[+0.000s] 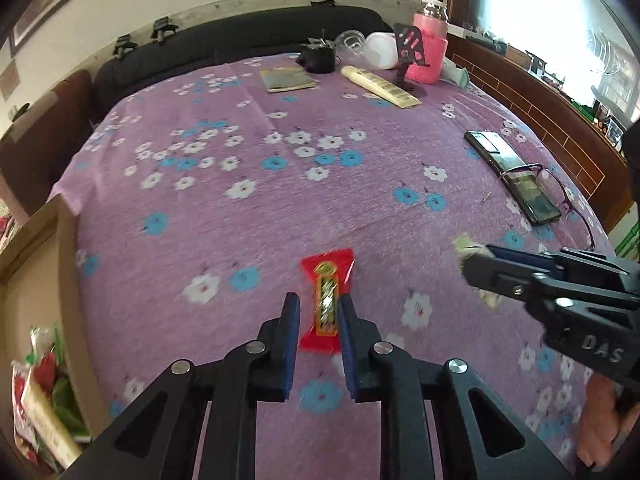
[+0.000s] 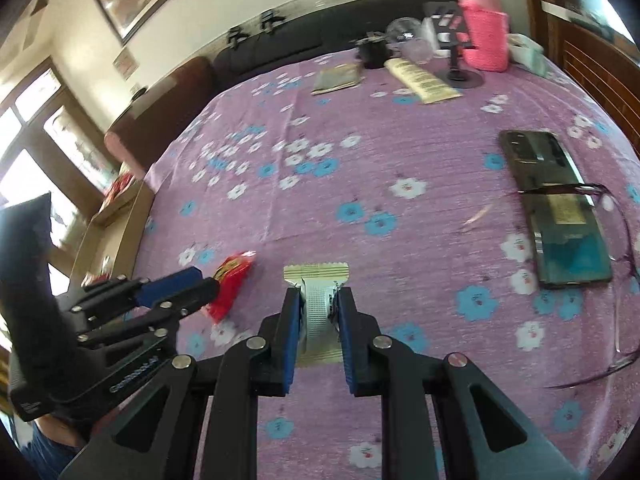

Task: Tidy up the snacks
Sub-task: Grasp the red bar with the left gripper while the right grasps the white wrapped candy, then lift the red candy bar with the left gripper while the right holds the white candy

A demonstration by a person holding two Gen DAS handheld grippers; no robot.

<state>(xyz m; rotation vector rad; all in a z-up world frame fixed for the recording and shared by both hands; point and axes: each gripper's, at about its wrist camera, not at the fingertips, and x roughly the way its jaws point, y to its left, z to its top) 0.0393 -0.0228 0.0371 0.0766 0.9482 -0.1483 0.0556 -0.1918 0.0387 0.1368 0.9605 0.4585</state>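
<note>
Left wrist view: at the far left edge an open cardboard box (image 1: pixel 64 280) stands against the bench (image 1: pixel 280 200), with red and green snack packets (image 1: pixel 44 392) lying inside it. The bench is covered by a purple cloth printed with white and blue flowers. At the bottom centre the left tool (image 1: pixel 319 308) is pinching a red snack packet (image 1: pixel 327 300) between its blue pads, the packet lying lengthwise along the fingers and resting on the cloth. Toward the far edge lie a flat greenish sachet (image 1: pixel 287 79), a black cup (image 1: pixel 318 58), a cream tube (image 1: pixel 380 86) and a pink bottle (image 1: pixel 430 46) beside a small dark stand (image 1: pixel 408 54). Right of centre a dark phone (image 1: pixel 512 174) lies on the cloth with a pair of glasses (image 1: pixel 560 196) resting across its near end. At the right edge the right tool (image 1: pixel 470 264) reaches in, pressed together on a pale wrapper, with the person's hand (image 1: pixel 600 420) below it. In the right wrist view, the left tool (image 2: pixel 208 284) comes in from the left, clamped on the red snack packet (image 2: pixel 230 284), the box (image 2: pixel 120 216) behind it; at the centre the right tool (image 2: pixel 319 304) is pinching a white snack packet (image 2: pixel 316 304) just above the cloth, with the phone (image 2: pixel 556 208) and glasses (image 2: pixel 624 280) to the right.
</note>
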